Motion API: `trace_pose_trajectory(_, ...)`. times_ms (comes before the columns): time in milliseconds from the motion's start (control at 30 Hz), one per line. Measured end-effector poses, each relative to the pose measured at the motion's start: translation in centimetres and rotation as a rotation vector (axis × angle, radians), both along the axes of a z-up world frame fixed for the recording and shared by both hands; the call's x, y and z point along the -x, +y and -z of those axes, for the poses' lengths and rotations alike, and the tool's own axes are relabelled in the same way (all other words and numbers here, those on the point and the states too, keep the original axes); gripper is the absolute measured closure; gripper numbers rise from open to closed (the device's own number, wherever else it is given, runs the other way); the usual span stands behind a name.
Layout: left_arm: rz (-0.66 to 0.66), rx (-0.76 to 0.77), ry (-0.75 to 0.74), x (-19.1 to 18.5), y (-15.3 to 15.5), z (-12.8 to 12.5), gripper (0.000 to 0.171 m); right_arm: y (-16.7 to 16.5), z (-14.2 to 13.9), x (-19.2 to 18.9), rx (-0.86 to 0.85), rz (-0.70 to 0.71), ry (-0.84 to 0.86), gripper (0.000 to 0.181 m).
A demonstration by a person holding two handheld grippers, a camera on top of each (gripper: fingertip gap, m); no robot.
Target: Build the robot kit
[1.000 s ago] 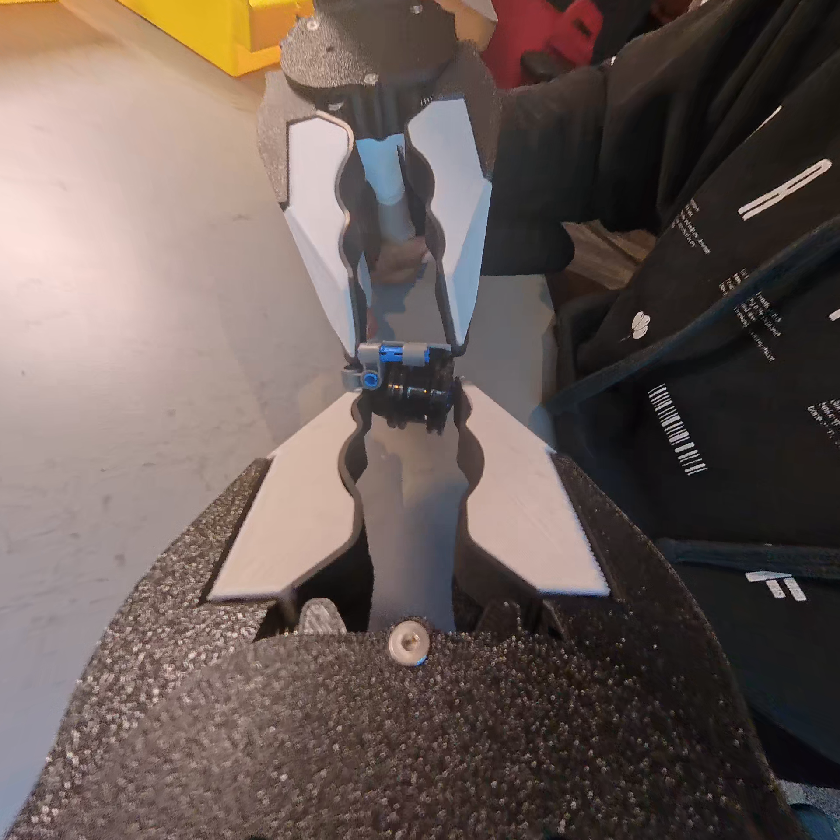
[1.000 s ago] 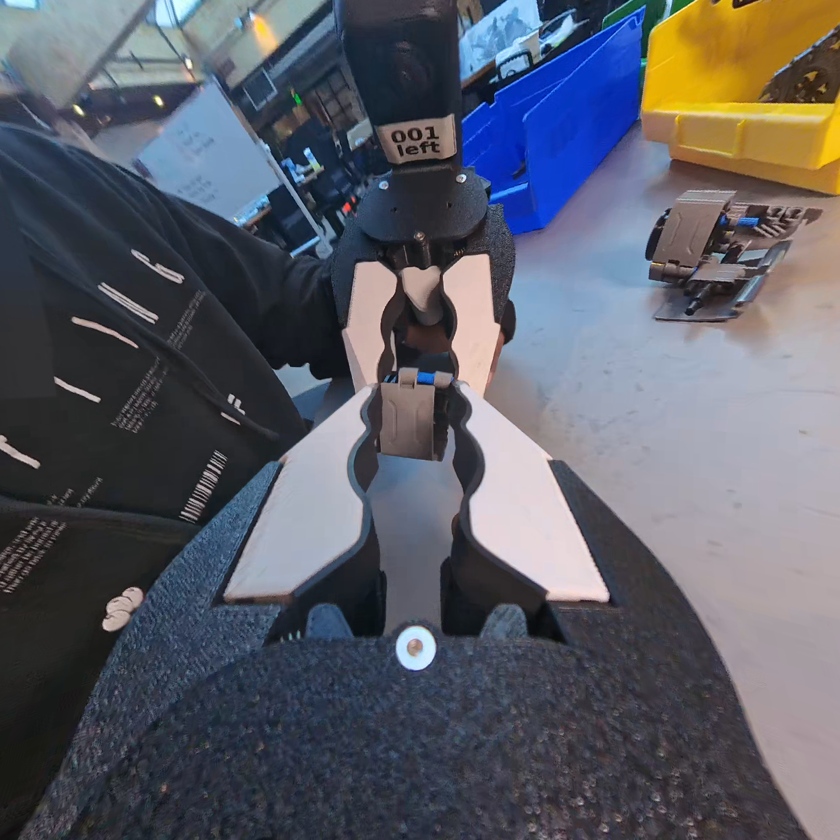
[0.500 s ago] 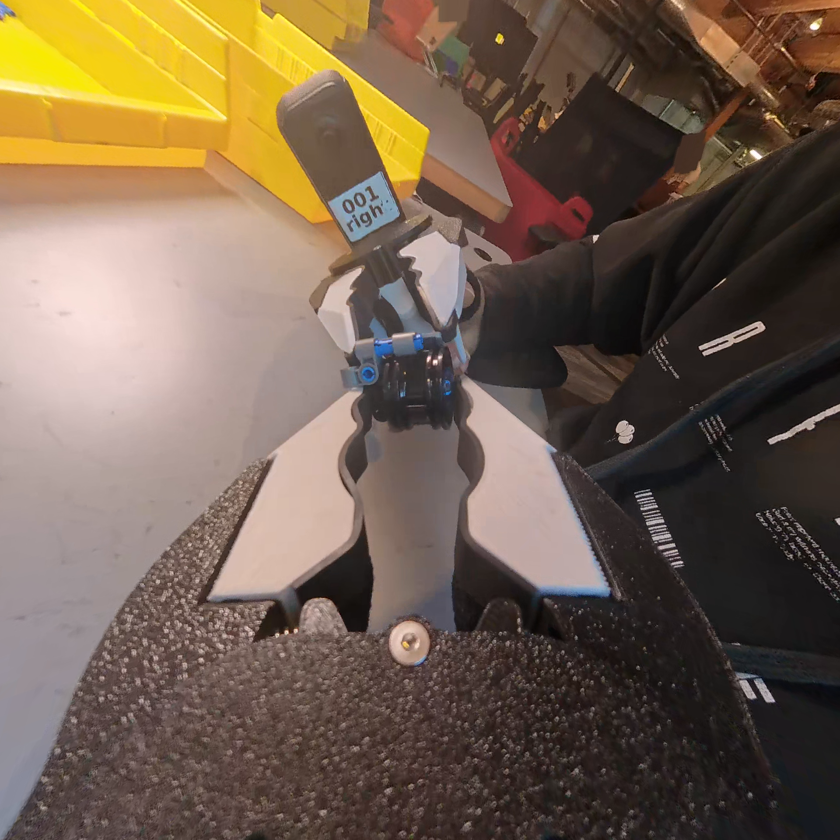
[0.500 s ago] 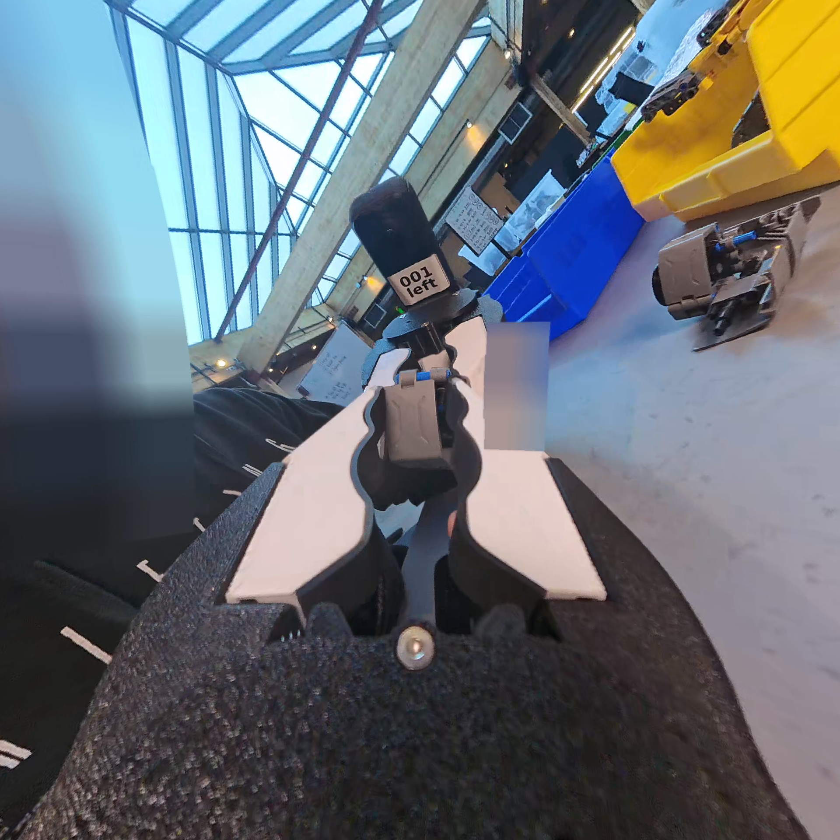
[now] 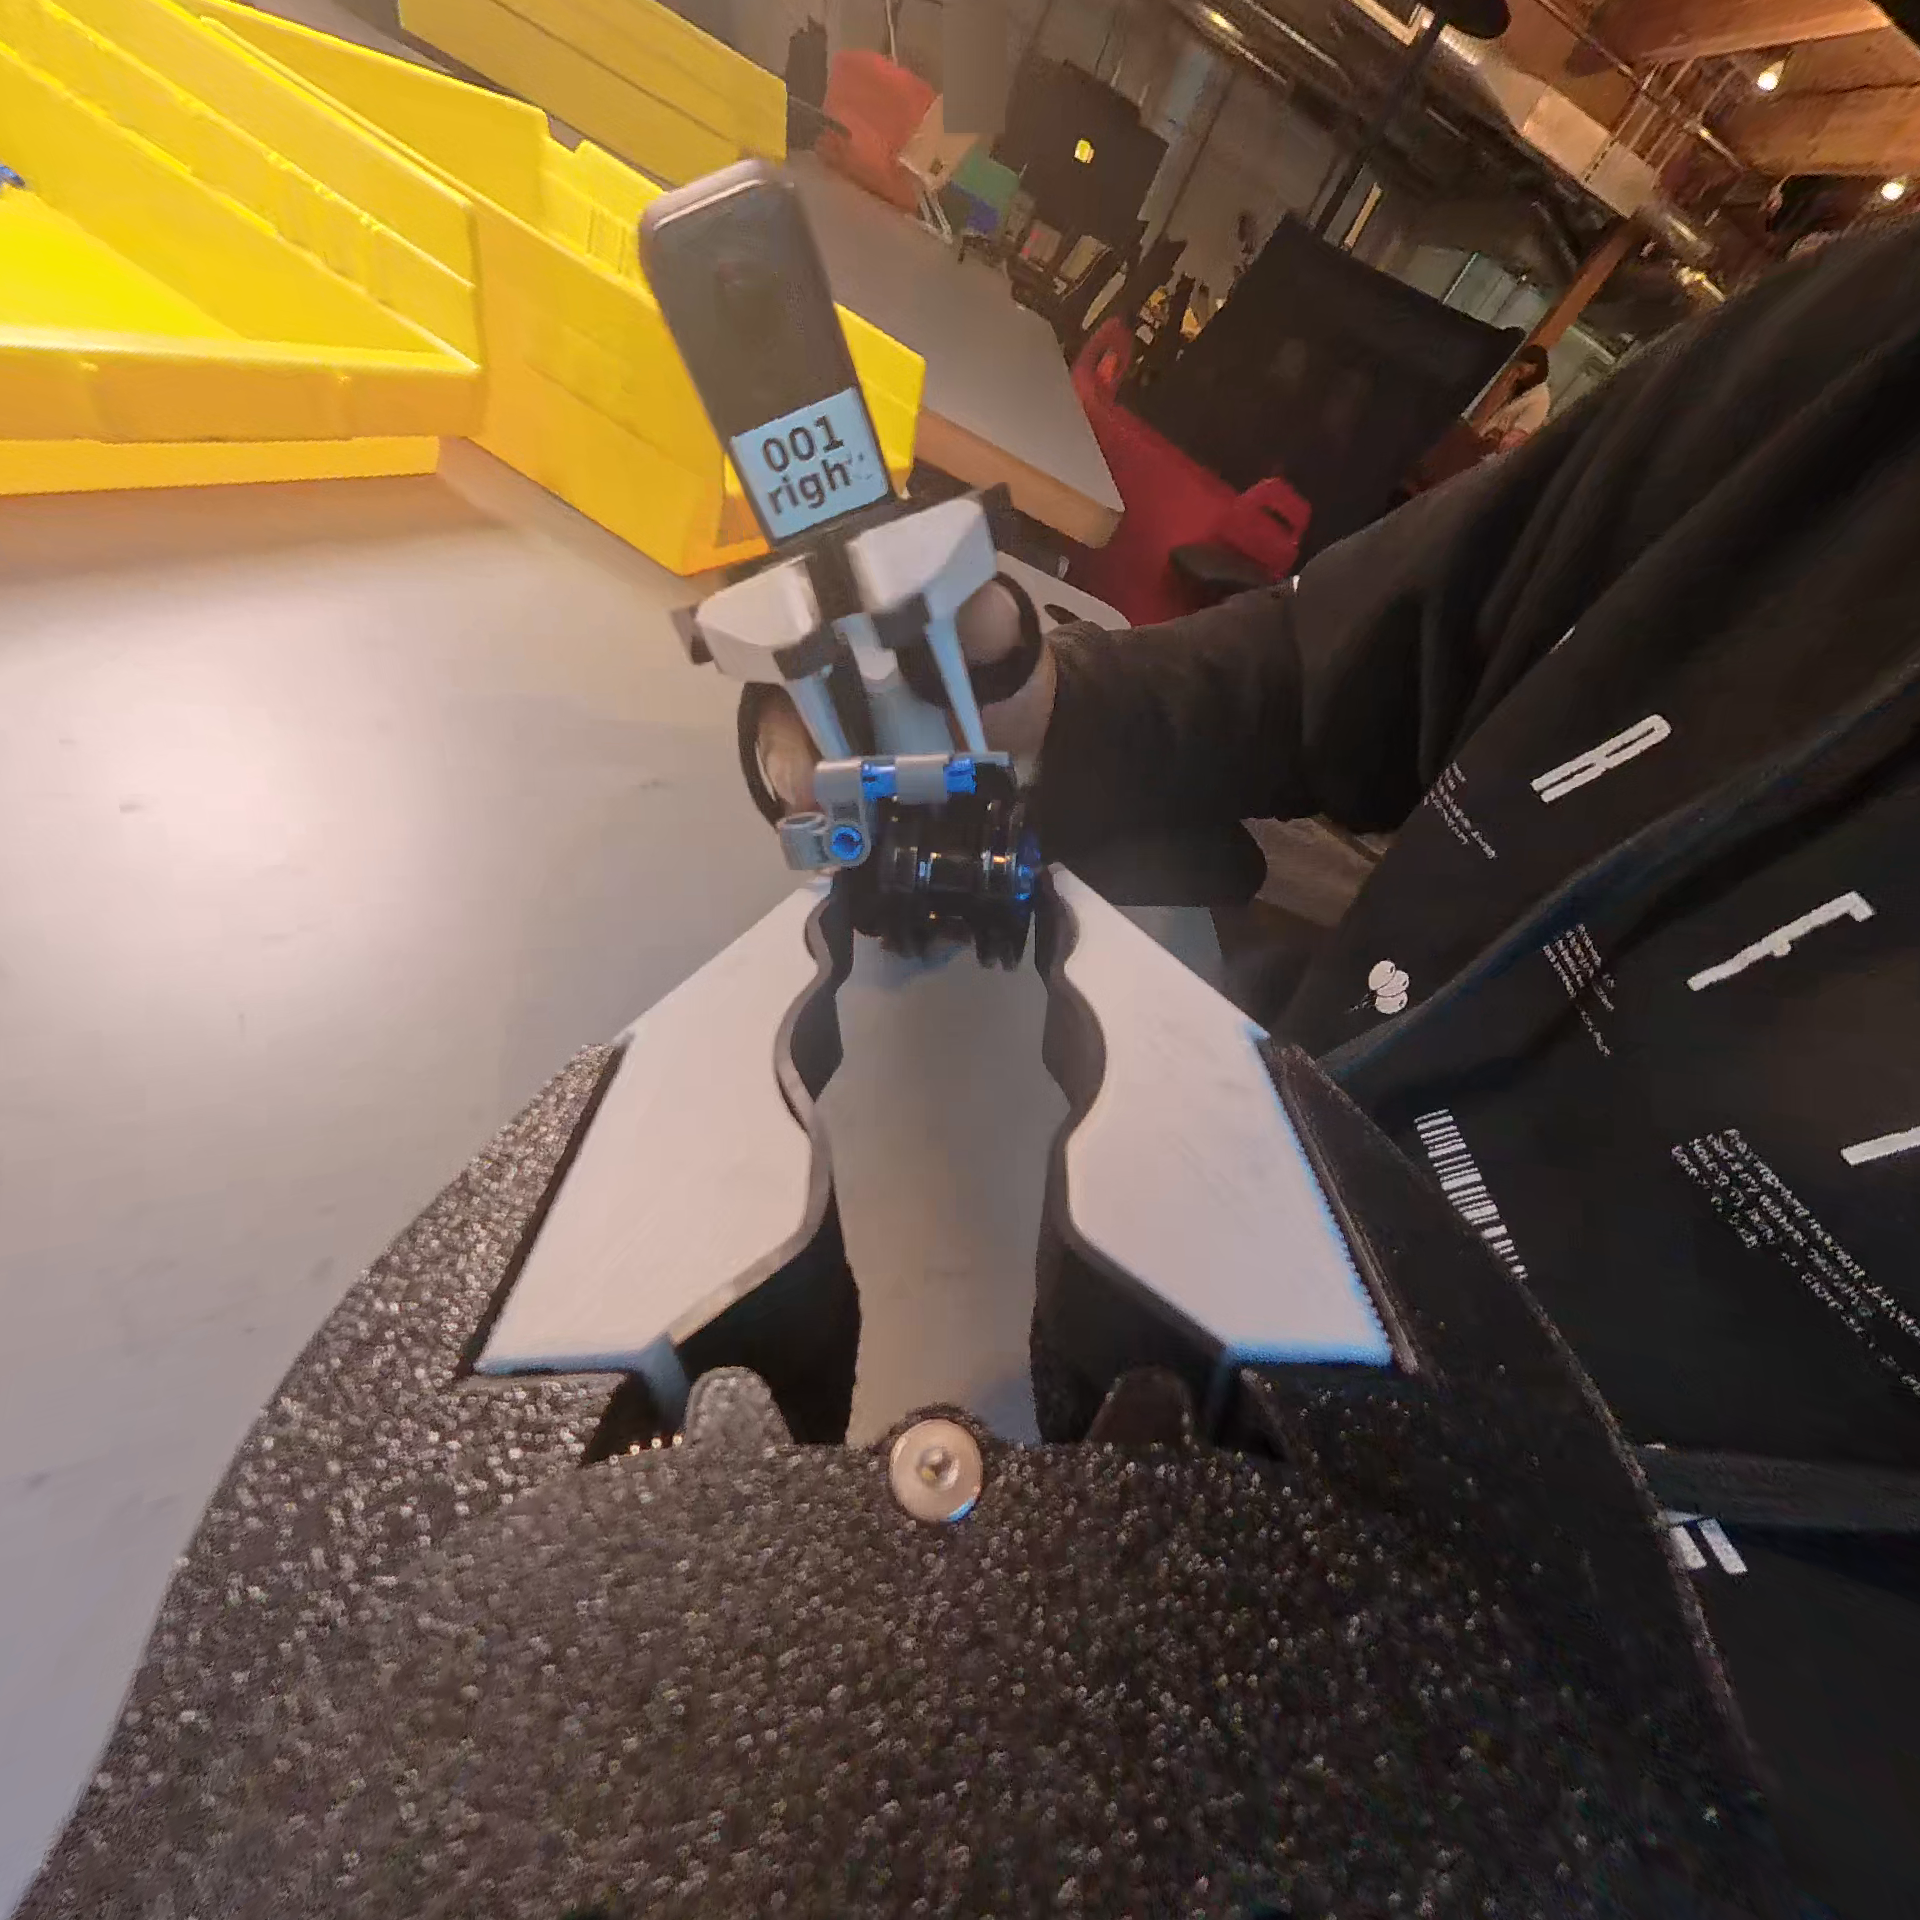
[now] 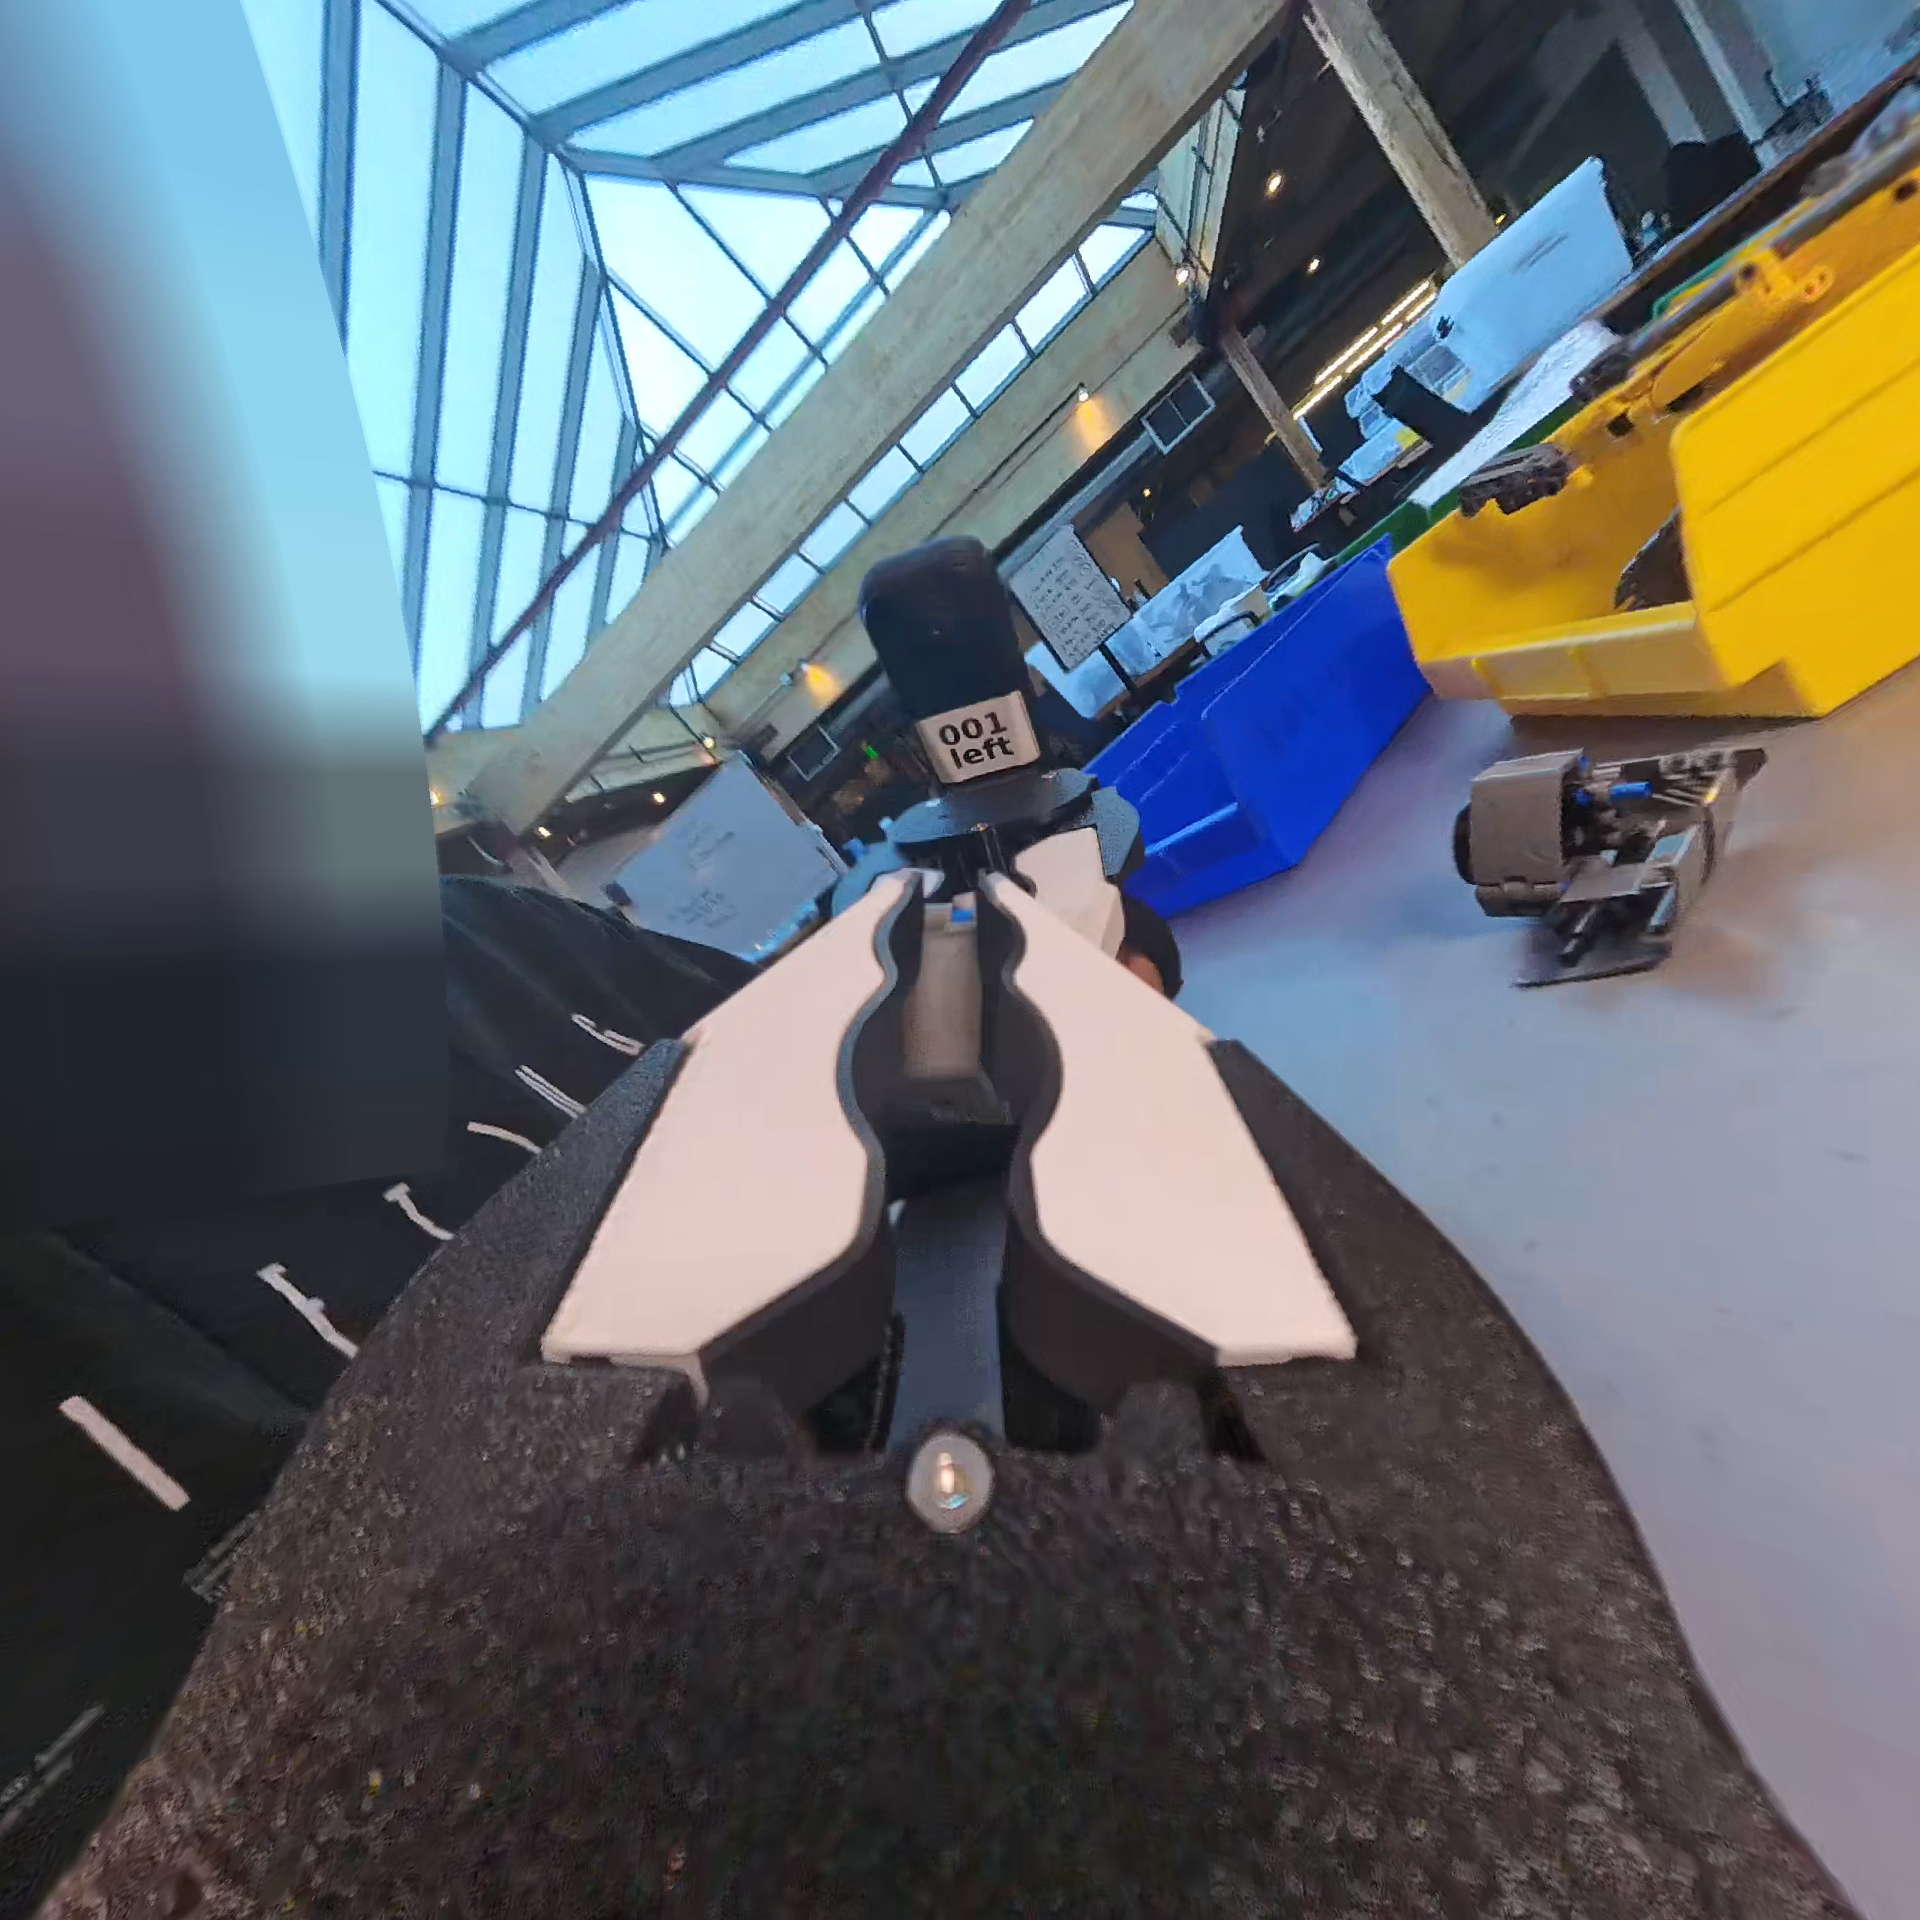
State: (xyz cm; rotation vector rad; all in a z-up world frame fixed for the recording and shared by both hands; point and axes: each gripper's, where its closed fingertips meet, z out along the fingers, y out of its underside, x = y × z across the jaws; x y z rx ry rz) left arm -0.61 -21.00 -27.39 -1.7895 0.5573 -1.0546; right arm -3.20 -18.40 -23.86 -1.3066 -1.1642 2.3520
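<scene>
A small brick assembly hangs in the air between my two grippers. In the left wrist view it shows black wheels with blue pins (image 5: 951,873) and a grey beam (image 5: 894,777) on top. My left gripper (image 5: 940,902) is shut on the black wheel part. My right gripper (image 5: 902,756) faces it and grips the grey beam end. In the right wrist view my right gripper (image 6: 948,891) is shut on the assembly's grey panel (image 6: 940,1003), which sits deep between the fingers. The left gripper's body (image 6: 1023,821) stands just beyond.
A second grey brick assembly (image 6: 1590,852) lies on the grey table (image 6: 1558,1195). Blue bins (image 6: 1278,748) and yellow bins (image 6: 1683,582) stand at the back; yellow bins (image 5: 312,312) also show in the left wrist view. A person's black sleeve (image 5: 1351,675) is at the right. My right fingertips sit around 5 cm from my left ones.
Both grippers have tilted upward while still holding the assembly. The right gripper's fingers have closed in, and the grey panel now sits deeper between them.
</scene>
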Motion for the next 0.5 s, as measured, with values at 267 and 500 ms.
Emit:
trace_pose_trajectory(267,0.004,0.049,-0.084,0.1,0.2,0.0,0.137,-1.9,1.1,0.1,-0.27,0.019,-0.034,0.139)
trace_pose_trajectory(500,0.018,0.039,-0.055,-0.5,-0.1,0.3,0.138,-2.2,1.2,0.3,-0.194,-0.009,-0.047,0.152)
